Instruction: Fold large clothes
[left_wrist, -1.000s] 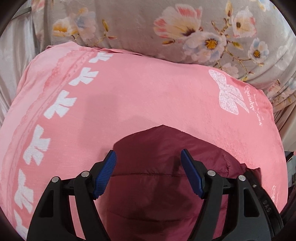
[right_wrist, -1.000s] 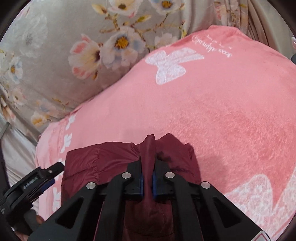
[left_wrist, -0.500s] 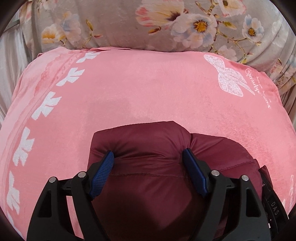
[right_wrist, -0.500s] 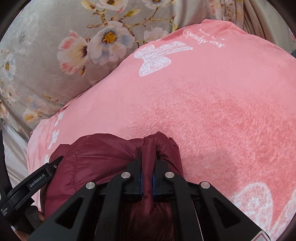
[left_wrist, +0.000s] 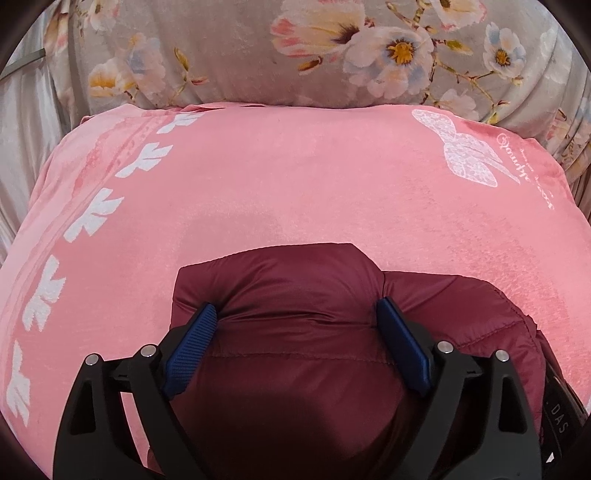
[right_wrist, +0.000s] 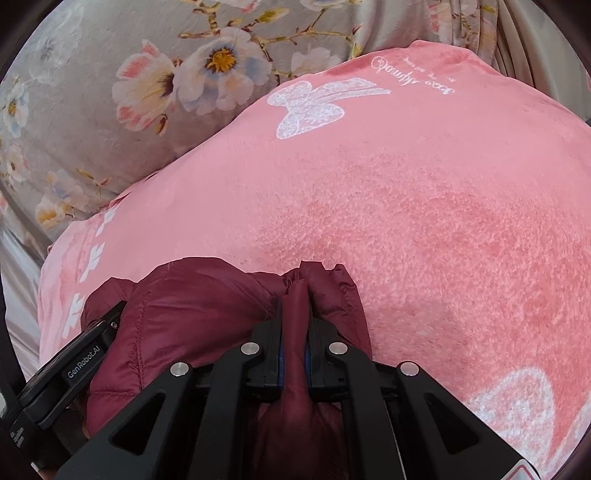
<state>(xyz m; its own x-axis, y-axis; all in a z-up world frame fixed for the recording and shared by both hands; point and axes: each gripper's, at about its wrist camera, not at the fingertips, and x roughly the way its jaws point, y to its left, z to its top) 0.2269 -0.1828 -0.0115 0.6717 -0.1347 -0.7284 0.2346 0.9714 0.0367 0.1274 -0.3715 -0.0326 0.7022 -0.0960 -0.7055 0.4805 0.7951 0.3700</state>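
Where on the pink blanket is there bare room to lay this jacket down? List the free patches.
Bare pink blanket lies ahead of the maroon jacket, between the white leaf border and bow print, up to the floral cover. Crowded near both grippers, left gripper and right gripper.

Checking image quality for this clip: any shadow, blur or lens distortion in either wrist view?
Left wrist view: sharp, shadow darkens the maroon jacket below the left tongs; black fisheye corners. Right wrist view: sharp, pink blanket bulges from distortion, evenly lit.
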